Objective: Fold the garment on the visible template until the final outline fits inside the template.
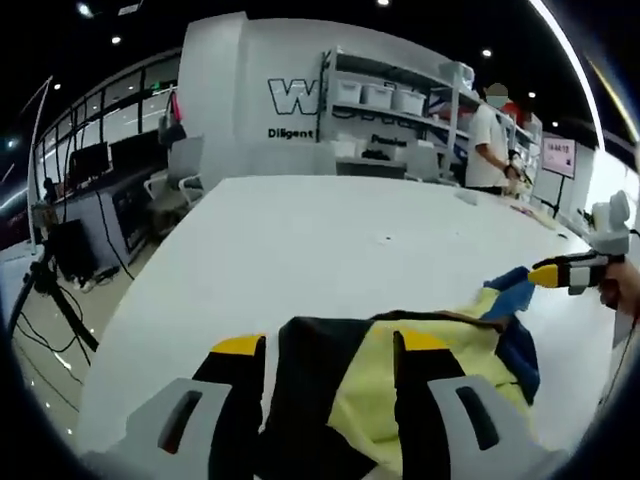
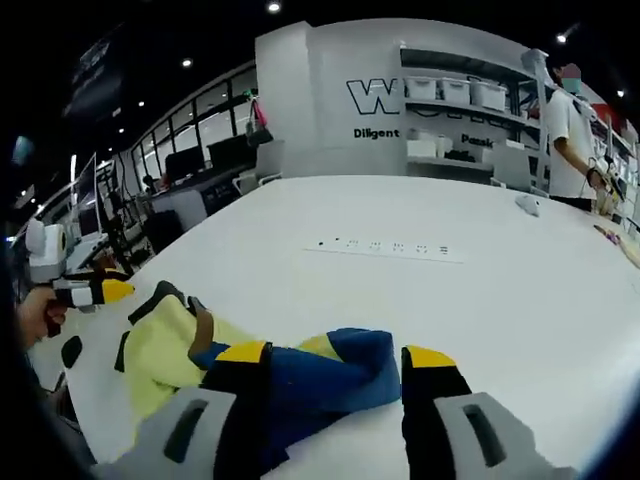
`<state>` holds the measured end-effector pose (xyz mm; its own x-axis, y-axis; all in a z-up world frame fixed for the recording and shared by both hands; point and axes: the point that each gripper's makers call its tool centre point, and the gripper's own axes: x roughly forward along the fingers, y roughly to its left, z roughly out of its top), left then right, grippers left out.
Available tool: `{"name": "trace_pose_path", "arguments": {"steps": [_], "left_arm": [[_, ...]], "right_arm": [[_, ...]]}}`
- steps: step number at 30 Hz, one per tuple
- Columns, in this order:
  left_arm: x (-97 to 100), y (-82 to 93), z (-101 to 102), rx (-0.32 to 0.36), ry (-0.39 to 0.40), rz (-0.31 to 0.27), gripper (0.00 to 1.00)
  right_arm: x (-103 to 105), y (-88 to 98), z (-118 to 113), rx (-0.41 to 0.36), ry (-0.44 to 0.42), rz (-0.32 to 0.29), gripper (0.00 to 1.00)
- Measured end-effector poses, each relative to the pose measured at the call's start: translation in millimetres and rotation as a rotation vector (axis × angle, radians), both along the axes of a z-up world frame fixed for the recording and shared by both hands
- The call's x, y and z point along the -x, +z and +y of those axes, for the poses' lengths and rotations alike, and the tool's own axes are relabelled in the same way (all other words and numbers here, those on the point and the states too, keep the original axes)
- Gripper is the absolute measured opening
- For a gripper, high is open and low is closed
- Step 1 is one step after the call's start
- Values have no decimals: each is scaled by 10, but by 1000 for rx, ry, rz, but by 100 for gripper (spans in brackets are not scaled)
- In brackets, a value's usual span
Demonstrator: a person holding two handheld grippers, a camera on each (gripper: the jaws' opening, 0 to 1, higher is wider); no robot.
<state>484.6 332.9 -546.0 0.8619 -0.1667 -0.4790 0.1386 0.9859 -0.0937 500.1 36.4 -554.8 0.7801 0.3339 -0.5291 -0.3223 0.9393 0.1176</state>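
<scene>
In the left gripper view, a crumpled garment [image 1: 430, 385] is seen on the near part of a big white table [image 1: 320, 240]. The garment is yellow, with black and blue parts. It is bunched up in a heap and is not laid flat. The left gripper [image 1: 330, 348] is seen at the bottom of this view, with its yellow-tipped jaws spread wide apart. Black and yellow cloth lies between the jaws, but whether it is touched cannot be told. Nothing is pinched.

At the right edge of this view, the right gripper [image 1: 545, 274] is seen, held by a hand [image 1: 620, 285]. Its yellow tip is just beside the blue corner of the garment. Whether it is touching cannot be told.

In the right gripper view, the same garment [image 2: 270, 370] is seen on the table [image 2: 450, 300]. The right gripper [image 2: 335, 355] is seen at the bottom, with its jaws wide apart. The blue cloth lies between them and is not squeezed. The left gripper [image 2: 105, 291] is seen at the left edge of this view, near the yellow side of the garment.

A white power strip [image 2: 385, 247] is laid on the table, well apart from the garment. A person in a white shirt [image 1: 488, 145] is seen standing at the far end of the table, near shelves [image 1: 390, 105] with white boxes.
</scene>
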Motion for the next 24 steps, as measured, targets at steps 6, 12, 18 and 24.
{"name": "trace_pose_path", "arguments": {"steps": [6, 12, 18, 24], "left_arm": [[180, -23, -72, 40, 25, 16, 73], [375, -164, -162, 18, 12, 61, 79], [575, -267, -272, 14, -10, 89, 80], [731, -332, -416, 33, -28, 114, 81]], "right_arm": [[327, -2, 304, -21, 81, -2, 53], [597, -117, 566, -13, 175, 1, 52], [790, -268, 656, -23, 184, 36, 55], [866, -387, 663, -34, 175, 68, 57]]}}
